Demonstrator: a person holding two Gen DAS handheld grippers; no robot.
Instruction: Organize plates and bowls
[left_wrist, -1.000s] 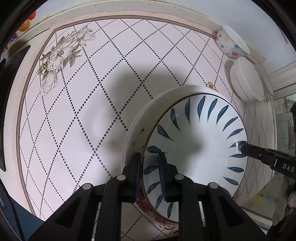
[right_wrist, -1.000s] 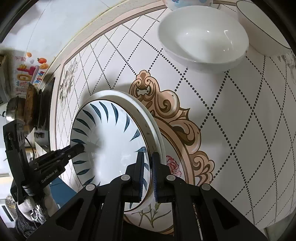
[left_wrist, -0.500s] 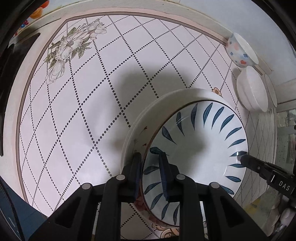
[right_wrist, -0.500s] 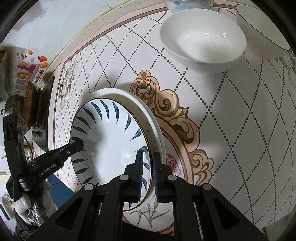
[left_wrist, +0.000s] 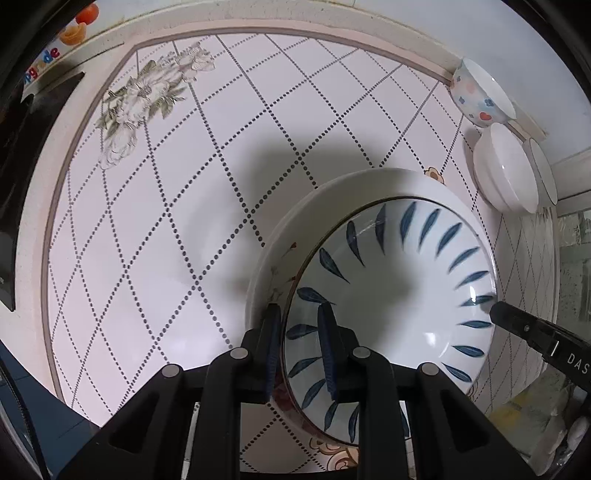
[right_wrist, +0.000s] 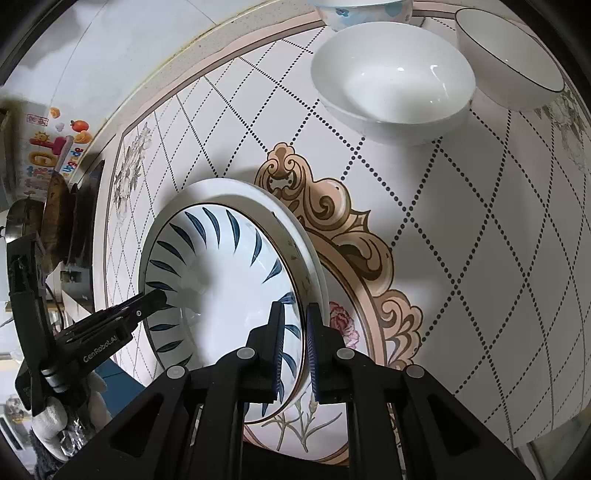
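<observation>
A large white bowl with blue leaf marks inside (left_wrist: 391, 295) (right_wrist: 221, 280) is held above the patterned tabletop by both grippers. My left gripper (left_wrist: 299, 347) is shut on its near rim, one finger inside, one outside. My right gripper (right_wrist: 295, 343) is shut on the opposite rim; its tip shows in the left wrist view (left_wrist: 517, 321). Three smaller bowls stand at the table's back: a plain white bowl (right_wrist: 391, 81) (left_wrist: 506, 177), a white bowl with a dark rim line (right_wrist: 509, 59), and a spotted bowl (left_wrist: 480, 96).
The tabletop (left_wrist: 184, 221) has a dotted diamond pattern, a grey flower print (left_wrist: 144, 103) and a gold scroll medallion (right_wrist: 351, 229). A white wall runs behind it. Dark cookware (right_wrist: 70, 221) sits beyond the table's left edge.
The held bowl has risen and drawn back from the back wall with both grippers. Both grips are unchanged.
</observation>
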